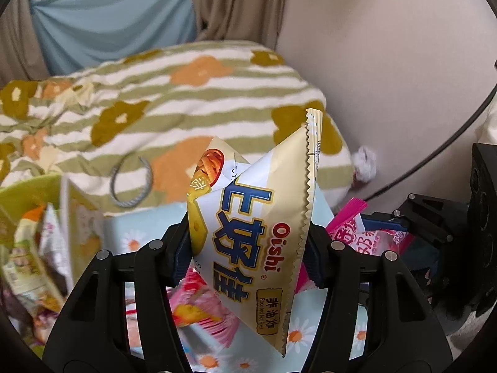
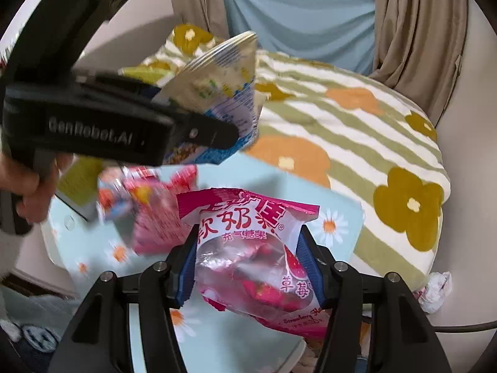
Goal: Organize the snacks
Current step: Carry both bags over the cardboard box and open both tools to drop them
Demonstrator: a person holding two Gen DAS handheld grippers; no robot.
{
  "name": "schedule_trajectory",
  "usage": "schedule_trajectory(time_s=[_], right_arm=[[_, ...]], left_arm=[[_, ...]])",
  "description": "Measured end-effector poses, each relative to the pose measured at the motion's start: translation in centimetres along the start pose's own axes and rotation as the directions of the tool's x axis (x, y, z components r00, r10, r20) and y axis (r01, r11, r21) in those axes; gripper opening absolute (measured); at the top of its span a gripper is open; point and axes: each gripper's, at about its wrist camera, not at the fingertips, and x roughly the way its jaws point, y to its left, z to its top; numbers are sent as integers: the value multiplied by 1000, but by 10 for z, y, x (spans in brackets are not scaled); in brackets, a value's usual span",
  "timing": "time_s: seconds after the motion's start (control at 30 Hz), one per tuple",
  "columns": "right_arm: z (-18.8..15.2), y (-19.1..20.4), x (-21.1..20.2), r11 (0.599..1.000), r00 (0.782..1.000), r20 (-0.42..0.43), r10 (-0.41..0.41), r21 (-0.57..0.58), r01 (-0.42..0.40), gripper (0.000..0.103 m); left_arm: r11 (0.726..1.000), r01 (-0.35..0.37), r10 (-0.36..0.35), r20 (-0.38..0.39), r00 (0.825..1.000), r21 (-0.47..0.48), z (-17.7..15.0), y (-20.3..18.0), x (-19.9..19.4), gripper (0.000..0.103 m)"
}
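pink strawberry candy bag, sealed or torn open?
Looks sealed: the pink strawberry candy bag still looks puffed between the right gripper pads, top crimp unbroken. Its bottom edge is hidden.

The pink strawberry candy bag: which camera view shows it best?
The right wrist view. There the pink strawberry candy bag fills the middle, clamped in the right claw, its print readable. The left wrist view shows only a pink part of it at the right, behind the yellow Oishi bag.

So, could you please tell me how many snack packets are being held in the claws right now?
2. The yellow Oishi packet sits in the left claw; the pink strawberry packet sits in the right claw. Other packets lie loose below, some possibly hidden.
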Motion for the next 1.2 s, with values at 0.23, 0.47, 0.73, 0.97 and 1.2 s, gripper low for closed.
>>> schedule_trajectory(time_s=[0.23, 0.47, 0.73, 0.97, 1.2], right_arm=[[44, 44, -23, 999, 998, 68, 5, -47, -1, 54], [106, 104, -6, 998, 994, 89, 59, -35, -57, 54], [157, 168, 39, 997, 991, 112, 77, 9, -79, 54], [188, 191, 86, 990, 995, 90, 46, 125, -57, 54], [197, 198, 113, 969, 998, 56, -16, 246, 2, 54]], left_arm=[[997, -62, 65, 88, 994, -44, 5, 58, -66, 58], [980, -134, 151, 114, 982, -147, -13, 157, -117, 58], [950, -243, 262, 79, 962, -194, -37, 262, -135, 58], [953, -239, 241, -12, 970, -185, -45, 331, -102, 59], [963, -208, 208, -20, 978, -170, -51, 353, -83, 103]])
